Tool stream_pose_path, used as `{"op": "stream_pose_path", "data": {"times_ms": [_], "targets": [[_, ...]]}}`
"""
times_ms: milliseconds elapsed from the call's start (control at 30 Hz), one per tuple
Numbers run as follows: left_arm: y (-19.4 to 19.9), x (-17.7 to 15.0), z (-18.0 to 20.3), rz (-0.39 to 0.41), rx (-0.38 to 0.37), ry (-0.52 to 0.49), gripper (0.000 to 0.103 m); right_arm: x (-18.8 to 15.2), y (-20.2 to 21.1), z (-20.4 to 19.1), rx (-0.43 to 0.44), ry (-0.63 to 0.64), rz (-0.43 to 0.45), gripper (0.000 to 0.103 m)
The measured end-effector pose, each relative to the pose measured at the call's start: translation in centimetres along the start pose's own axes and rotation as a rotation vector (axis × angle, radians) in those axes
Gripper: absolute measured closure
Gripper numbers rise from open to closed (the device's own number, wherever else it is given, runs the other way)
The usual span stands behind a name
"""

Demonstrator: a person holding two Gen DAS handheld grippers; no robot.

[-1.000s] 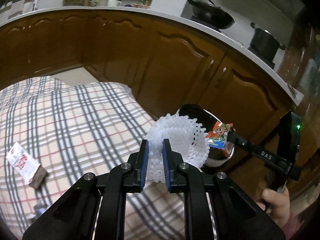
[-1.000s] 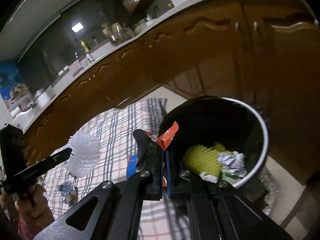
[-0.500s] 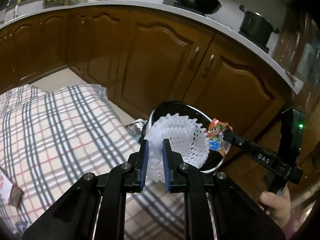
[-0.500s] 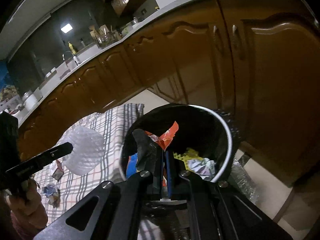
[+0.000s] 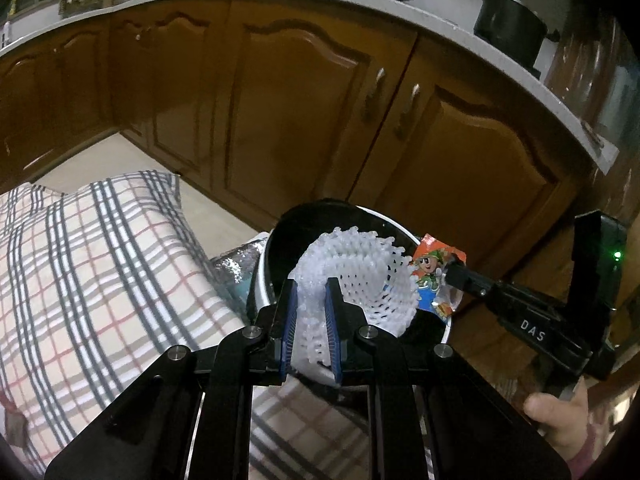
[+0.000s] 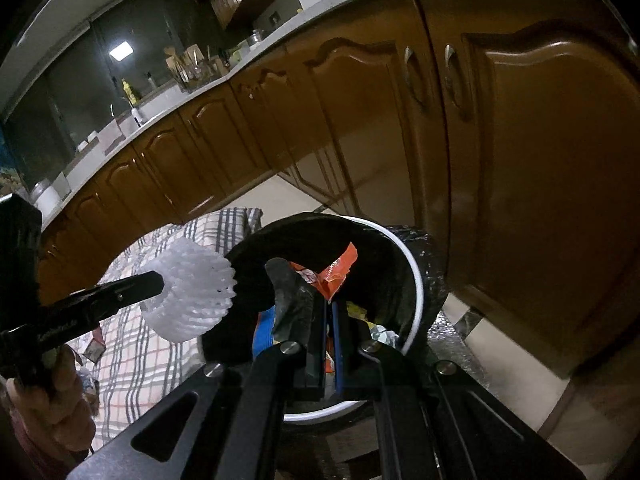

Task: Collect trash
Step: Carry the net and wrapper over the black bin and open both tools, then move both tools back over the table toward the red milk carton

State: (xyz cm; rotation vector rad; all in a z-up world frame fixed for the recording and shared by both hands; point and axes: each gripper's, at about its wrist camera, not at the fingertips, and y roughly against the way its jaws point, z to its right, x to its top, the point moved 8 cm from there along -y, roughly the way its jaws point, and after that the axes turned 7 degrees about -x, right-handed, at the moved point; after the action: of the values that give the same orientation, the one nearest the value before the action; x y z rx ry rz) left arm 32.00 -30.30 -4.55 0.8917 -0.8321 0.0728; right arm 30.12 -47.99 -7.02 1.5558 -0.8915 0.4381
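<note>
Left wrist view: a white foam net (image 5: 356, 280) is pinched between the blue pads of the left gripper (image 5: 313, 322) and hangs over the near part of the open bin (image 5: 448, 328), a white-rimmed pail lined with a black bag. Just right of the net, touching its edge or nearly so, an orange wrapper (image 5: 434, 270) with a cartoon figure is clamped in the right gripper (image 5: 452, 272), held over the bin's right rim. Right wrist view shows the same pair from the other side: the right gripper (image 6: 329, 304) has its pads closed tight on the wrapper (image 6: 332, 270) above the bin (image 6: 418, 292), with crumpled paper and yellow scraps lying at the bottom, while the left gripper (image 6: 158, 284) holds the net (image 6: 192, 292) at the bin's left edge. A plaid cloth (image 5: 80, 264) spreads over the floor left of the bin. Brown cabinets (image 5: 288, 112) under a pale counter (image 5: 440, 20) stand beyond.
</note>
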Motion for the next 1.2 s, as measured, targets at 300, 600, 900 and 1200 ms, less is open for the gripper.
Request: {"op": "stream_pose_path", "data": {"times_ms": [300, 600, 900, 1200], "targets": [[-2.2, 0.3, 0.5, -0.046, -0.004, 0.004, 0.079, 0.5, -1.8, 0.7, 0.003, 0.013, -0.059, 0.088], [-1.0, -0.7, -0.2, -0.022, -0.007, 0.038, 0.064, -0.3, -0.4, 1.3, 0.039, -0.04, -0.027, 0.058], [4.5, -3.9, -3.5, 0.07, 0.014, 0.136, 0.053, -1.7, 1.6, -1.4, 0.14, -0.094, 0.044, 0.01], [11.2, -7.9, -8.1, 0.152, 0.077, 0.235, 0.048, -4.0, 3.3, -6.4, 0.221, -0.079, 0.069, 0.008]]}}
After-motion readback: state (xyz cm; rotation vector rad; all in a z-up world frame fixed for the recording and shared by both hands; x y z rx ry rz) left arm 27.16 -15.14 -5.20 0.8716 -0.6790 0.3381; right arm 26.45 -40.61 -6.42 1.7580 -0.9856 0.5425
